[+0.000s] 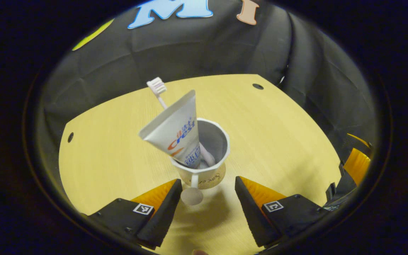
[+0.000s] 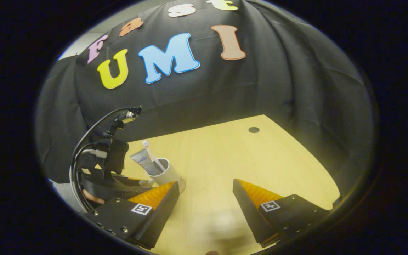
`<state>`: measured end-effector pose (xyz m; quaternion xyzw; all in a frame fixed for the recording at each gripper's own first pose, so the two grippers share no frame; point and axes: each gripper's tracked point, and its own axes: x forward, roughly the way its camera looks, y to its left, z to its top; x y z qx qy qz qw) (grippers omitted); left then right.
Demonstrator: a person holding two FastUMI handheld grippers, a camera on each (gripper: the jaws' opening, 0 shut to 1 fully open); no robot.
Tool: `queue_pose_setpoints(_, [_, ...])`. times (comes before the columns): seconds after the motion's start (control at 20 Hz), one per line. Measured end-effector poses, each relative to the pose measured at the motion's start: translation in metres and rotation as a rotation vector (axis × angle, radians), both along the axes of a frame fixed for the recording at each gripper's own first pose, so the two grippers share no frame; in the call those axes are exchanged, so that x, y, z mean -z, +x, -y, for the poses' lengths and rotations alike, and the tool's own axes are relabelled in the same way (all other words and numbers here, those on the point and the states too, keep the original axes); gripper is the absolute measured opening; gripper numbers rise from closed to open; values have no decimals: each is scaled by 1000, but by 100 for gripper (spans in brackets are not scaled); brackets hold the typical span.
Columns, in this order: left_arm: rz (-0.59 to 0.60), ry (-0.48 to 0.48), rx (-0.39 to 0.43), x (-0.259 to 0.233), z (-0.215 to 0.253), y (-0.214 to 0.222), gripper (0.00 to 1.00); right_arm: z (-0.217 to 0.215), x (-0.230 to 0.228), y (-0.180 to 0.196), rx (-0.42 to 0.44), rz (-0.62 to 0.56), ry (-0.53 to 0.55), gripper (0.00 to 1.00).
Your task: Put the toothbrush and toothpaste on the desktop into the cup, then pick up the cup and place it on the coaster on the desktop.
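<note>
A white cup (image 1: 215,141) stands on a round tan coaster (image 1: 209,179) on the wooden desktop (image 1: 278,141). A white toothpaste tube (image 1: 175,132) and a toothbrush (image 1: 157,86) lean out of the cup to the left. The cup's handle (image 1: 194,181) points at my left gripper (image 1: 208,181), which is open, its fingers on either side just short of the cup. In the right gripper view the cup (image 2: 165,171) sits at the left, with the left gripper (image 2: 119,186) beside it. My right gripper (image 2: 205,186) is open over bare desktop.
Black cloth walls close in the desktop at the back and right. Small dark holes (image 1: 258,86) (image 1: 70,137) mark the tabletop. The right gripper (image 1: 356,164) shows at the right edge of the left gripper view. A hand (image 2: 92,196) and cables (image 2: 90,141) sit behind the left gripper.
</note>
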<state>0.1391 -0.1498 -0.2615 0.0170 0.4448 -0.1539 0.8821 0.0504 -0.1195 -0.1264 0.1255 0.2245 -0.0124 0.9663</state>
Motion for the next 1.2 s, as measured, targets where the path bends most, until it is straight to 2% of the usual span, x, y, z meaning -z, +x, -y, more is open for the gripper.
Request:
queue_pose_setpoints(0.05, [41,-16,-22,-9,0,1,96,-1,-5,1,-10,13,-10,95])
queue_pose_setpoints(0.2, [185,-59,-91,-43,-3,2,96,-1,-21,2,-28,67,-52,95])
queue_pose_setpoints(0.25, [240,-68,-119,-54,-8,2,100,0,-29,2,-30,92,-72,95])
queue_pose_setpoints(0.3, [293,-76,-145,-66,-12,-1,100,1,-35,1,-30,121,-96,92])
queue_pose_setpoints(0.35, [343,-84,-171,-78,-19,-3,100,3,-43,3,-31,151,-121,95])
queue_pose_setpoints(0.4, [392,-91,-195,-90,-25,-8,100,2,-49,3,-34,177,-144,91])
queue_pose_setpoints(0.45, [440,-94,-216,-101,-32,-11,96,2,-55,3,-34,199,-162,95])
queue_pose_setpoints(0.5, [486,-90,-235,-116,-40,-16,100,1,-58,3,-36,210,-172,95])
queue_pose_setpoints(0.55, [528,-85,-250,-128,-48,-20,100,-3,-63,3,-39,223,-173,92])
queue_pose_setpoints(0.6, [565,-85,-260,-137,-53,-27,100,-6,-68,2,-37,237,-172,95])
queue_pose_setpoints(0.65, [600,-91,-270,-146,-59,-32,100,-9,-73,3,-31,254,-177,92])
queue_pose_setpoints(0.7, [633,-94,-278,-154,-63,-36,95,-10,-78,4,-20,274,-187,92])
queue_pose_setpoints(0.75, [660,-101,-281,-161,-67,-40,100,-9,-84,4,-5,291,-202,95])
queue_pose_setpoints(0.8, [682,-109,-281,-173,-71,-46,100,-9,-88,3,14,304,-219,91])
queue_pose_setpoints(0.85, [699,-115,-279,-180,-74,-51,95,-8,-92,1,30,309,-234,95])
queue_pose_setpoints(0.9, [718,-119,-280,-187,-78,-57,100,-10,-96,-2,42,318,-246,95])
queue_pose_setpoints(1.05, [761,-117,-287,-200,-92,-72,100,-9,-101,-11,88,327,-276,95])
queue_pose_setpoints(1.1, [772,-115,-289,-205,-96,-75,95,-9,-102,-14,100,328,-286,95])
queue_pose_setpoints(1.15, [778,-114,-294,-207,-99,-76,100,-10,-102,-18,109,326,-294,95])
queue_pose_setpoints(1.2, [777,-114,-300,-209,-106,-78,100,-13,-102,-23,110,323,-295,94])
